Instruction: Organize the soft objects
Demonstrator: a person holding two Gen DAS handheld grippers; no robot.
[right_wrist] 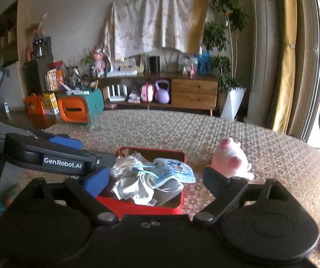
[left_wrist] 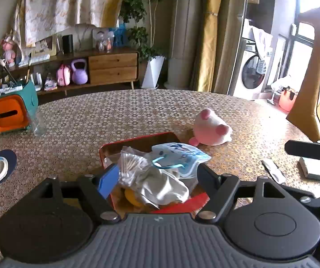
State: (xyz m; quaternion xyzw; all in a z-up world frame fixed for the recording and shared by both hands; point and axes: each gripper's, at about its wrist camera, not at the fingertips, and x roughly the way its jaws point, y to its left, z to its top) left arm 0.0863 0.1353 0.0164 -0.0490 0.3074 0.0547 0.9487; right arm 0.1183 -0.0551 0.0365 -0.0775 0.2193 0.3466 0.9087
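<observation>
While both grippers' fingers [left_wrist: 107, 179] [right_wrist: 96, 182] gape released, nothing is held above the red tray [right_wrist: 137, 206].

Both the left hand-held gripper [left_wrist: 157, 178] and right hand-held gripper [right_wrist: 153, 178] angle downward, jaws spread, nothing clamped.

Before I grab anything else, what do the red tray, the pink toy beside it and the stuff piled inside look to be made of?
Red tray: thin, glossy, sharp-edged walls, probably painted metal, possibly hard plastic.
Pink and white toy: fuzzy, rounded, matte; plush fabric.
Face mask: light blue printed sheet with ear loops, likely non-woven fabric.
White cloth: limp, creased, matte textile.
Cotton swab bag: clear crinkled plastic film.
</observation>
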